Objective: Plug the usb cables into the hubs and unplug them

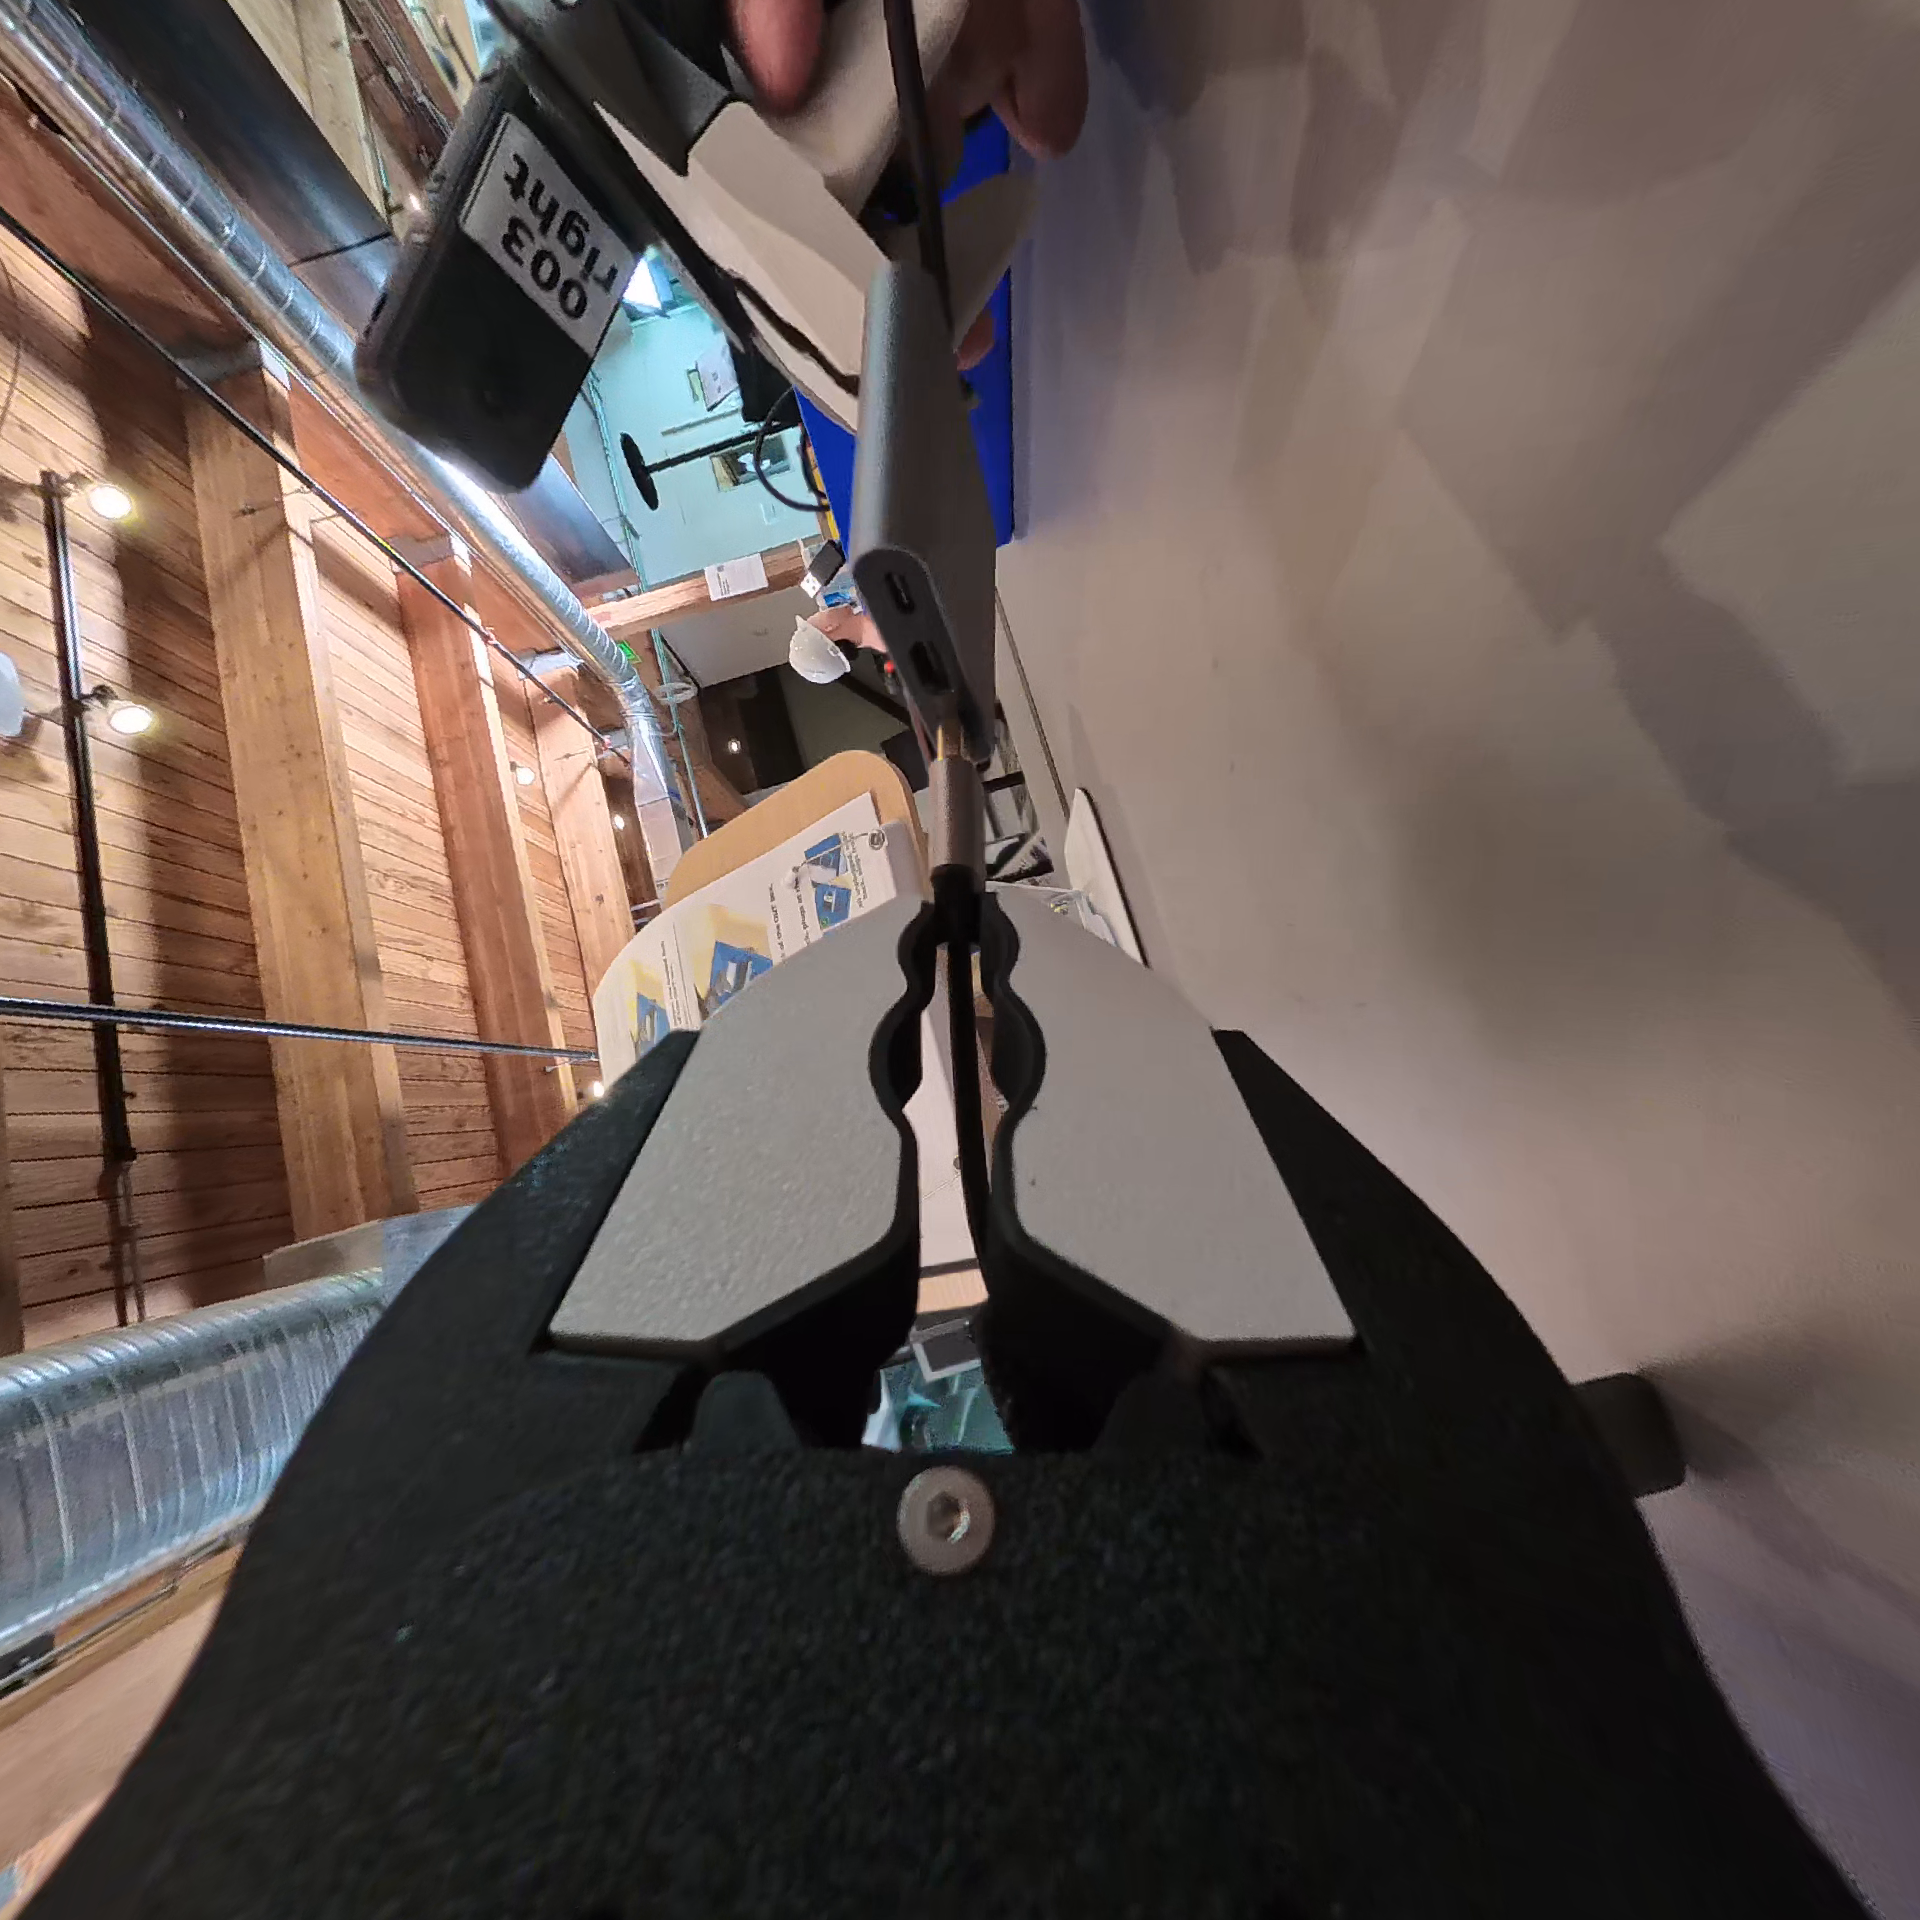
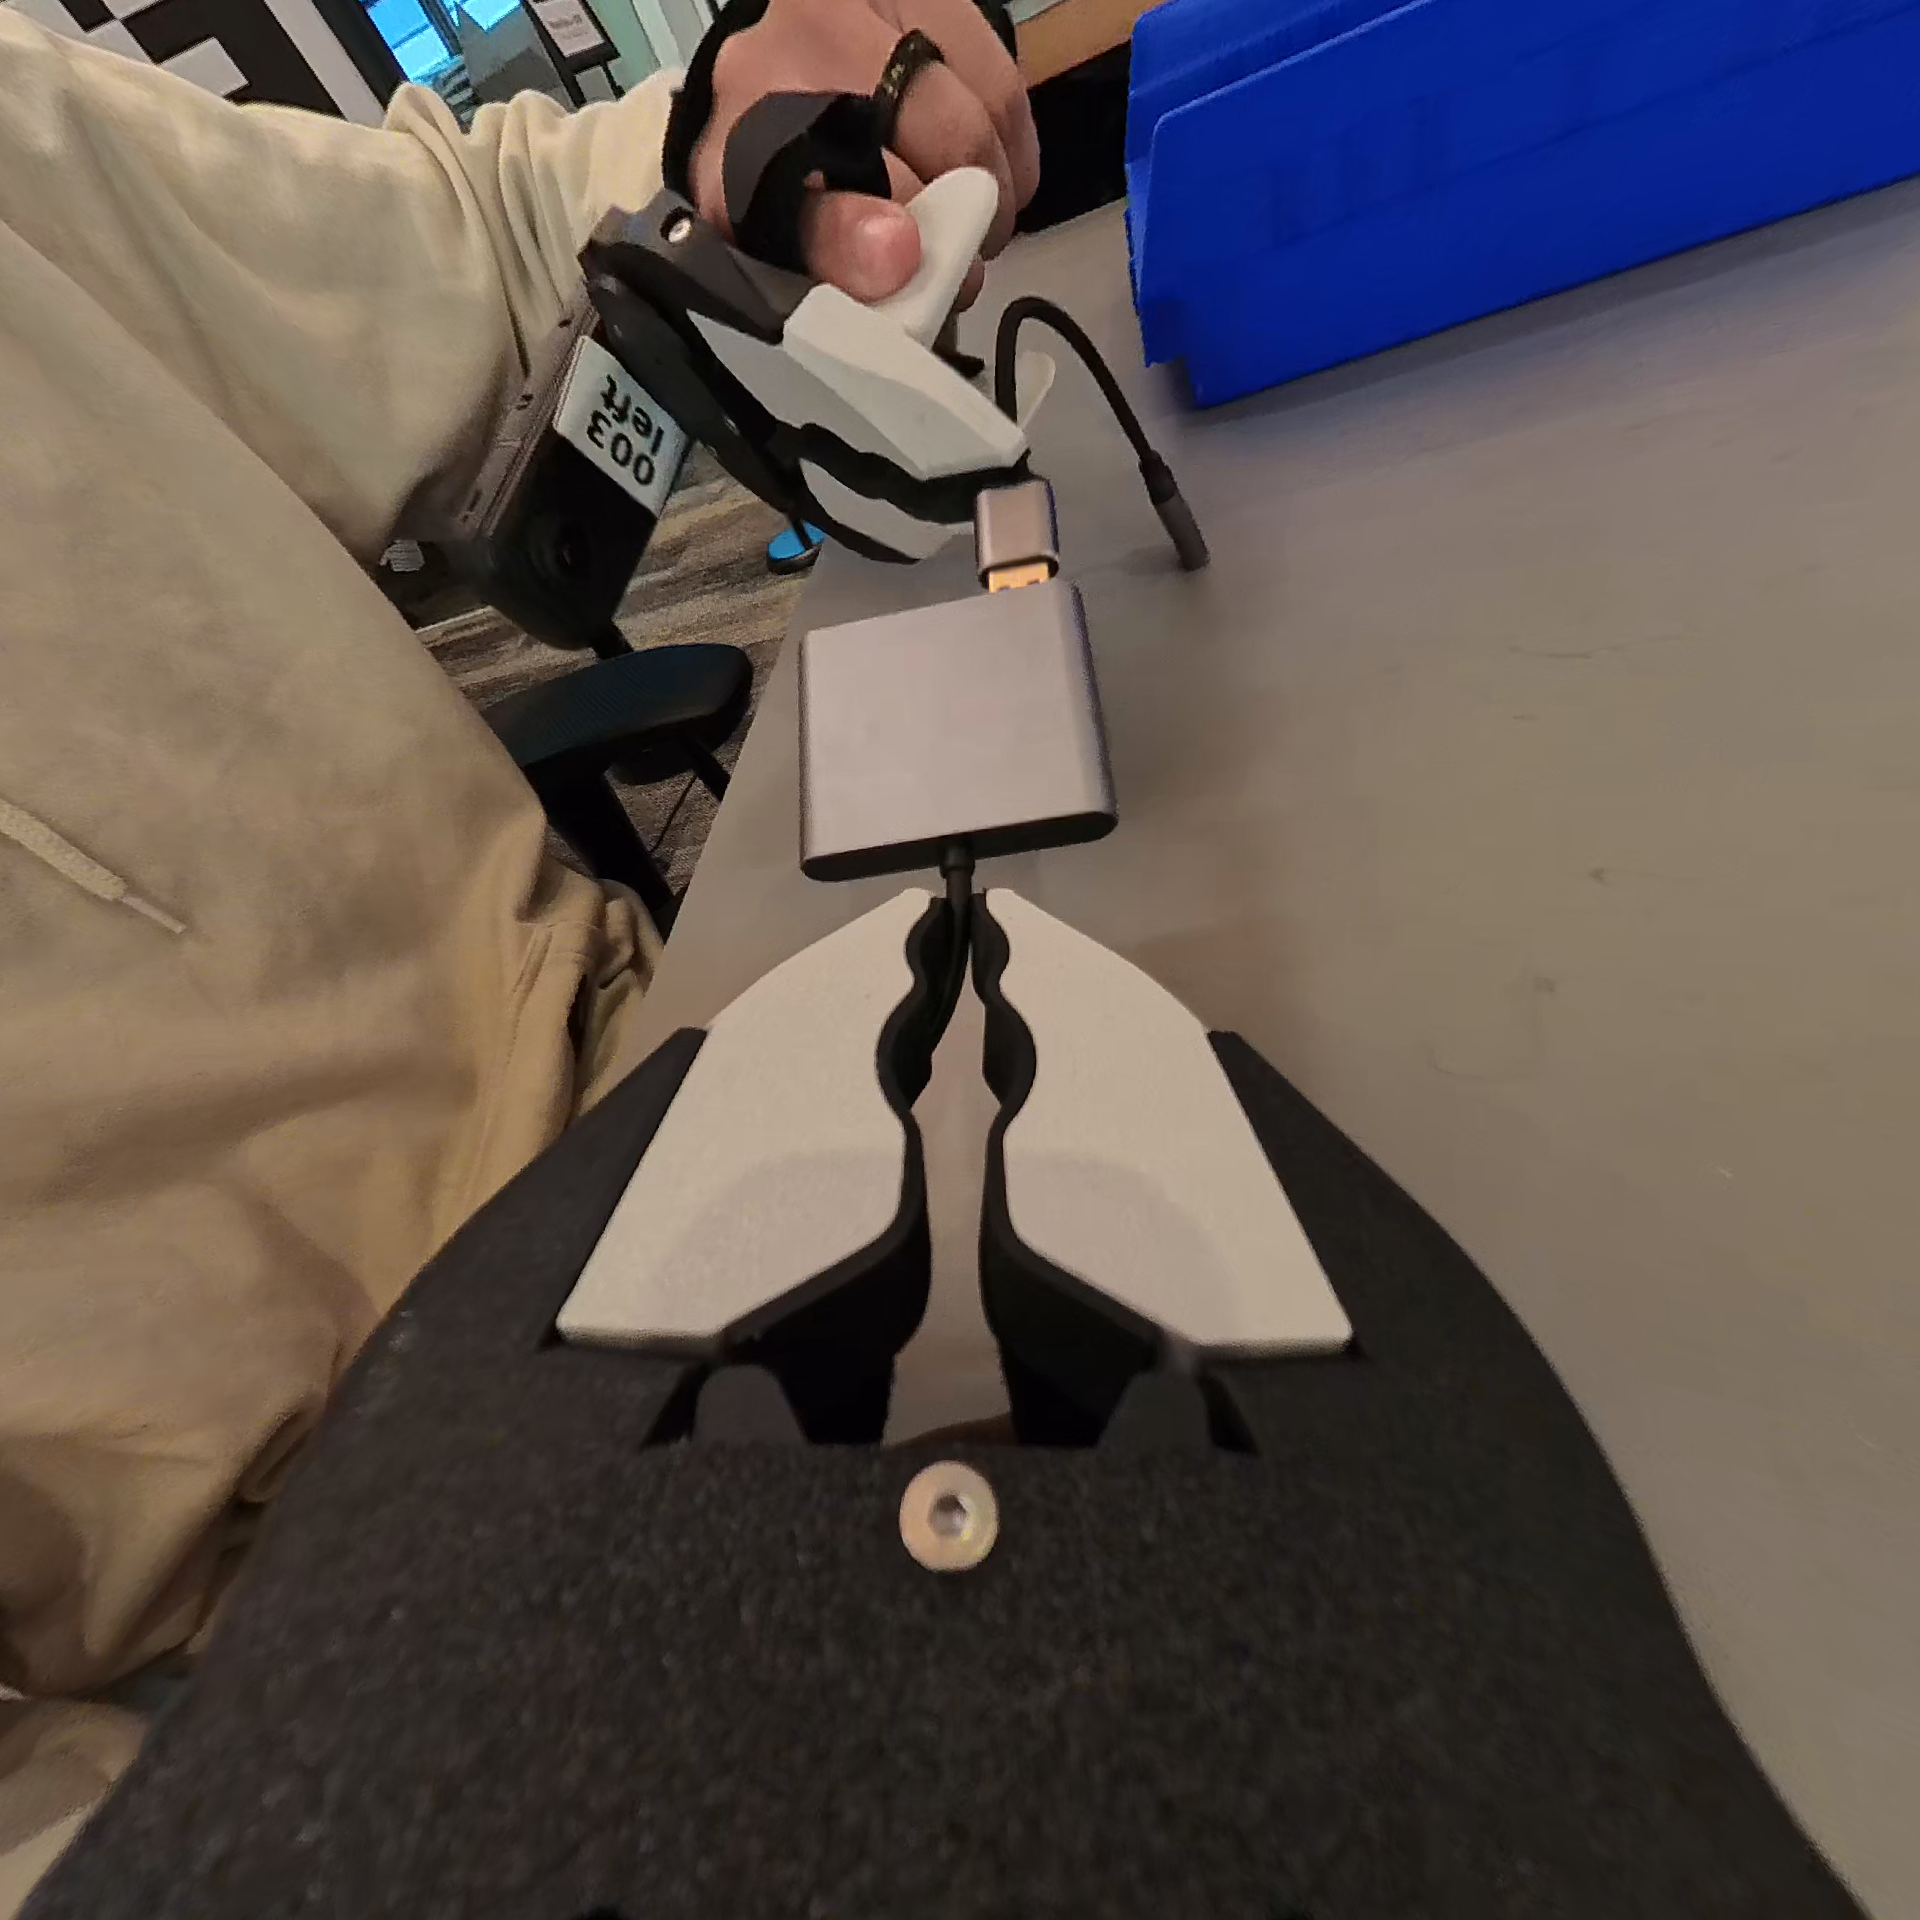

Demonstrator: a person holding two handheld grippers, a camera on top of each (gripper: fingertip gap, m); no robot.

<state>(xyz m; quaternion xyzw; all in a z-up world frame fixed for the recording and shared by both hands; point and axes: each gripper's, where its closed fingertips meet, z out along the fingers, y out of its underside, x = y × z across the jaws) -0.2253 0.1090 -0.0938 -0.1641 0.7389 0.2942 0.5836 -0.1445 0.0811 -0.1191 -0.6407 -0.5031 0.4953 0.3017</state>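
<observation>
Left gripper [image 1: 956,920] clamps a black usb cable [image 1: 964,1091] behind its grey metal plug [image 2: 1016,528], gold tip at the hub's edge. Right gripper [image 2: 958,914] pinches the cord of the flat grey hub [image 2: 951,717], held just above the grey table [image 2: 1507,831]

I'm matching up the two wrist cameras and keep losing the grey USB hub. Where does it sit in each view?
Left wrist view: the grey USB hub hangs upper centre, seen edge-on, ports facing the camera, above the left gripper.
Right wrist view: it lies flat at centre, just beyond the right gripper, which pinches its cable.
Shared landmark: the metal USB plug at the hub's edge, and the blue bin.
</observation>
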